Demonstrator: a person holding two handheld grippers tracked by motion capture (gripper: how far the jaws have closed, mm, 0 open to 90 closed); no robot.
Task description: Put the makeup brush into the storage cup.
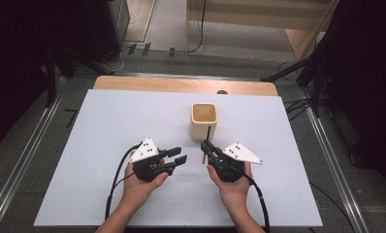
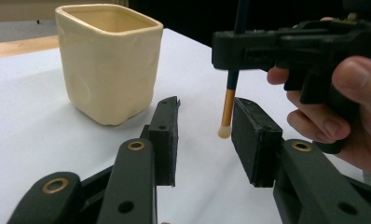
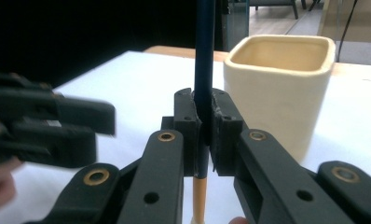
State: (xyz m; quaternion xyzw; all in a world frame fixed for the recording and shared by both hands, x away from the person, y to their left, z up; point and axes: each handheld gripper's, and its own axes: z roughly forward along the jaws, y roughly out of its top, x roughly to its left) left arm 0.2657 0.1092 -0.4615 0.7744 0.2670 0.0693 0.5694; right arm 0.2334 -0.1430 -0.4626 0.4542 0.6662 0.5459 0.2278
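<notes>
So the right gripper (image 3: 203,135) is clamped on the pencil (image 3: 204,56), holding it upright just in front of the cup (image 1: 203,120), eraser end hovering over the table (image 1: 108,145). Left gripper (image 2: 204,135) hangs open, nothing in it. Next step is probably lift and drop it into the cup. Count: one pencil, one cup, two grippers.

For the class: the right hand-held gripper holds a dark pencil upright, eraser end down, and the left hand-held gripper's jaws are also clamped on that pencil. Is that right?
Not quite. The left hand-held gripper is not clamped on the pencil: the left gripper view shows its jaws apart, the eraser tip clear of both pads. The rest stands: the right hand-held gripper grips the pencil upright, eraser end down, beside the cream cup.
</notes>
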